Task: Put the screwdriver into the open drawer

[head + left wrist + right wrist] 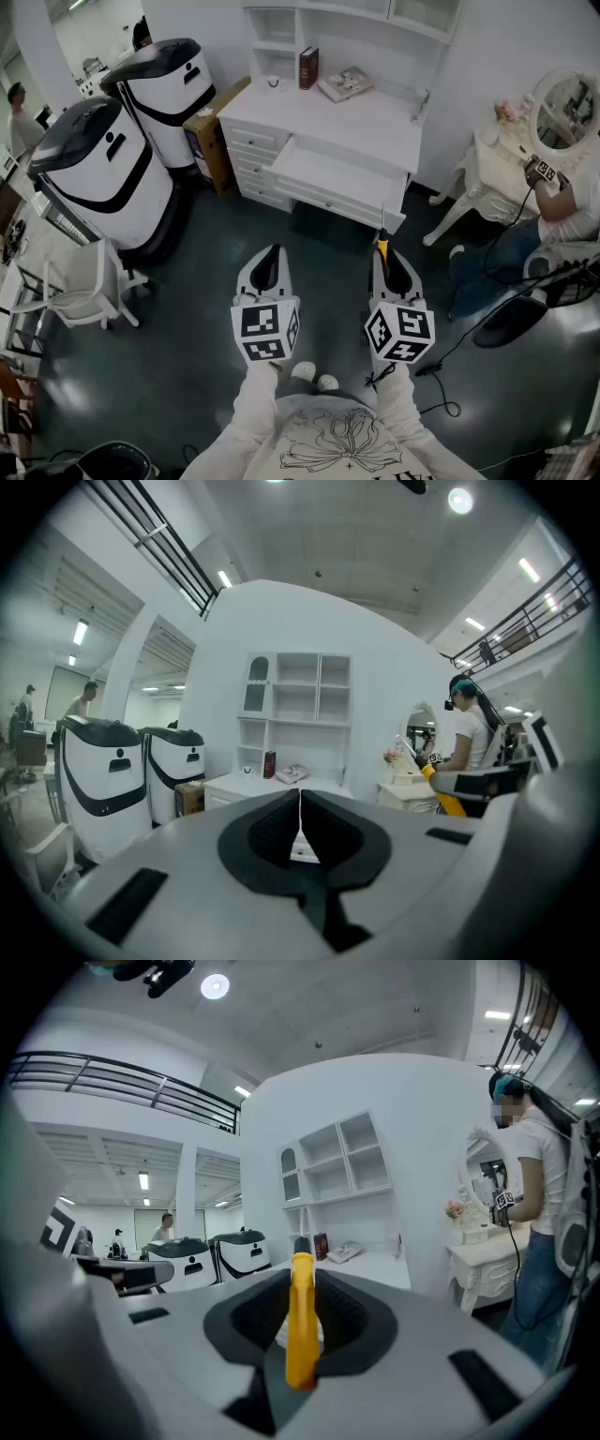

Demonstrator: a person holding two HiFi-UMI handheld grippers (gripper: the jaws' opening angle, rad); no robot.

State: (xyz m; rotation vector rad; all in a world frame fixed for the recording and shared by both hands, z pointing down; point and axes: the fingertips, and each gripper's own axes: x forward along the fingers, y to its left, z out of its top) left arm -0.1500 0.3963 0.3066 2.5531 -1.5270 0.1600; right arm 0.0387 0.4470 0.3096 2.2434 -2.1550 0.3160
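The right gripper [391,262] clamps the screwdriver [300,1321], left gripper [269,258] pinched empty; its tip may jab the twelve-o'clock drawer [328,171] front

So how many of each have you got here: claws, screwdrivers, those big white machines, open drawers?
Claws: 2 (left claw, right claw)
Screwdriver: 1
Big white machines: 2 (nearer machine, farther machine)
Open drawer: 1
Total: 6

Open floor [323,246] before the drawer [333,173]; white machines [103,178] leftward
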